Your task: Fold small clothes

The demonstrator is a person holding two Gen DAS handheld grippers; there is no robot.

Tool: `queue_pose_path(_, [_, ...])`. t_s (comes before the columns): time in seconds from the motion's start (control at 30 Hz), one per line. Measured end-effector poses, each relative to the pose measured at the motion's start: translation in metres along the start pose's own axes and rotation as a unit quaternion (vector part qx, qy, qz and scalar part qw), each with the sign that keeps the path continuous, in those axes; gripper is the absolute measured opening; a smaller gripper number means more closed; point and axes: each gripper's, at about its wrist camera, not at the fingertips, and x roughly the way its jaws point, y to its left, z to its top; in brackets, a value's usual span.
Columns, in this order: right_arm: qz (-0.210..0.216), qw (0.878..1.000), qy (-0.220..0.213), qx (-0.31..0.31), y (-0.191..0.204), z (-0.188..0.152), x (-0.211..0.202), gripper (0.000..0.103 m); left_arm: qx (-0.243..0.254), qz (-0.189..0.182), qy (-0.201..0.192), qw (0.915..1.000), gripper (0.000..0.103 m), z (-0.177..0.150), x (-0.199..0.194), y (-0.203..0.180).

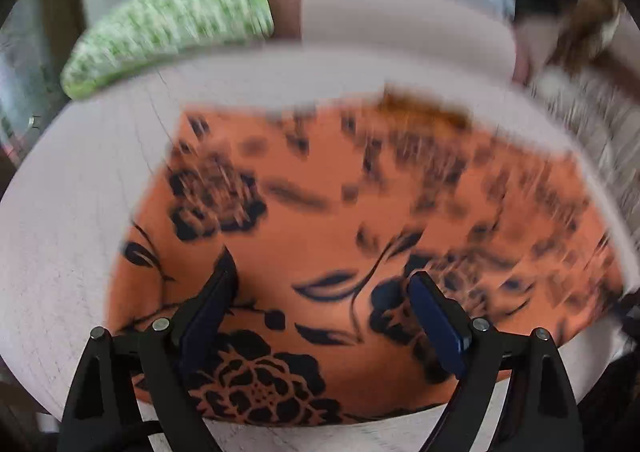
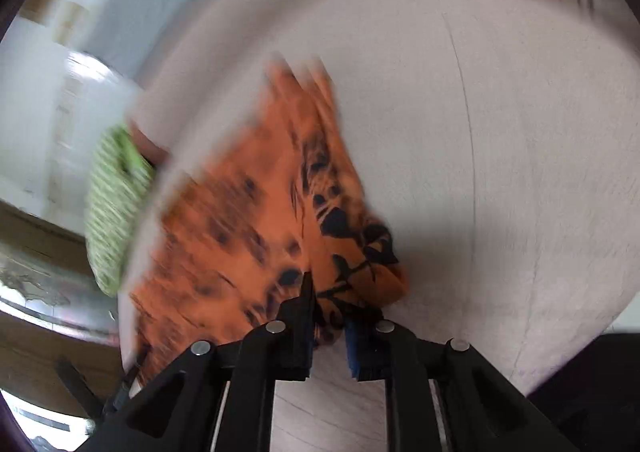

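Observation:
An orange garment with a black flower print (image 1: pixel 340 219) lies spread on a round pale table (image 1: pixel 64 236). My left gripper (image 1: pixel 320 280) is open just above the garment's near part, its fingers apart and empty. In the right wrist view the same orange garment (image 2: pixel 248 219) is bunched and lifted at its near right corner. My right gripper (image 2: pixel 332 300) is shut on that corner. Both views are blurred by motion.
A green and white patterned cloth (image 1: pixel 176 19) lies beyond the table's far left edge, and also shows in the right wrist view (image 2: pixel 116 207). A pale seat or cushion (image 1: pixel 400 11) is behind the table. The table top (image 2: pixel 500 139) stretches right of the garment.

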Motion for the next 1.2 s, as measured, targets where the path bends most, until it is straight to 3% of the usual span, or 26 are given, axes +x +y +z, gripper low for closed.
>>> queue_pose_path(0.1, [-0.010, 0.999, -0.032, -0.026, 0.008, 0.007, -0.030, 0.046, 0.015, 0.006, -0.018, 0.9997, 0.090, -0.001, -0.001, -0.002])
queue_pose_path(0.17, [-0.017, 0.997, -0.061, -0.051, 0.016, 0.016, -0.050, 0.057, 0.009, 0.000, -0.024, 0.9997, 0.090, 0.000, 0.000, -0.001])
queue_pose_path(0.27, [0.004, 0.994, -0.064, -0.089, 0.029, 0.050, -0.053, 0.058, 0.014, -0.002, -0.033, 0.9994, 0.094, -0.003, 0.004, -0.001])
queue_pose_path(0.33, [0.000, 0.993, -0.053, -0.109, 0.039, 0.080, -0.035, 0.065, 0.021, -0.002, -0.039, 0.9990, 0.096, -0.007, 0.003, -0.001])
queue_pose_path(0.57, [-0.021, 0.991, 0.050, -0.119, 0.041, 0.162, 0.071, 0.063, 0.031, -0.007, -0.053, 0.9981, 0.100, -0.009, 0.003, -0.003])
queue_pose_path(0.63, [-0.018, 0.986, 0.052, -0.159, 0.059, 0.162, 0.074, 0.022, 0.033, -0.008, -0.055, 0.9979, 0.101, -0.009, 0.004, -0.003])
queue_pose_path(0.67, [-0.022, 0.984, 0.037, -0.171, 0.066, 0.160, 0.067, 0.016, 0.033, -0.008, -0.056, 0.9978, 0.101, -0.008, 0.004, -0.003])
queue_pose_path(0.77, [-0.032, 0.975, -0.043, -0.214, 0.089, 0.151, 0.040, 0.015, 0.036, -0.009, -0.059, 0.9976, 0.102, -0.008, 0.005, -0.003])
queue_pose_path(0.8, [-0.052, 0.975, -0.035, -0.211, 0.083, 0.151, 0.050, 0.015, 0.036, -0.007, -0.059, 0.9975, 0.103, -0.008, 0.005, -0.004])
queue_pose_path(0.83, [-0.074, 0.981, 0.017, -0.181, 0.063, 0.155, 0.078, 0.016, 0.037, -0.005, -0.059, 0.9975, 0.103, -0.008, 0.006, -0.005])
queue_pose_path(0.87, [-0.068, 0.984, 0.023, -0.166, 0.053, 0.156, 0.086, 0.022, 0.039, -0.005, -0.058, 0.9975, 0.103, -0.007, 0.006, -0.006])
queue_pose_path(0.93, [-0.037, 0.988, -0.009, -0.148, 0.053, 0.156, 0.067, 0.029, 0.039, -0.012, -0.058, 0.9975, 0.103, -0.007, 0.004, -0.003])
queue_pose_path(1.03, [-0.077, 0.978, -0.044, -0.187, 0.074, 0.145, 0.040, 0.032, 0.026, -0.026, -0.057, 0.9977, 0.103, -0.006, -0.002, 0.002])
queue_pose_path(1.07, [-0.073, 0.974, -0.058, -0.208, 0.085, 0.139, 0.027, 0.031, 0.016, -0.034, -0.059, 0.9975, 0.103, -0.005, -0.007, 0.005])
queue_pose_path(1.17, [-0.039, 0.965, -0.071, -0.249, 0.114, 0.108, -0.006, 0.032, -0.022, -0.058, -0.079, 0.9949, 0.103, -0.003, -0.031, 0.020])
queue_pose_path(1.2, [-0.017, 0.965, -0.062, -0.253, 0.119, 0.097, -0.012, 0.039, -0.037, -0.061, -0.089, 0.9935, 0.103, -0.004, -0.043, 0.029])
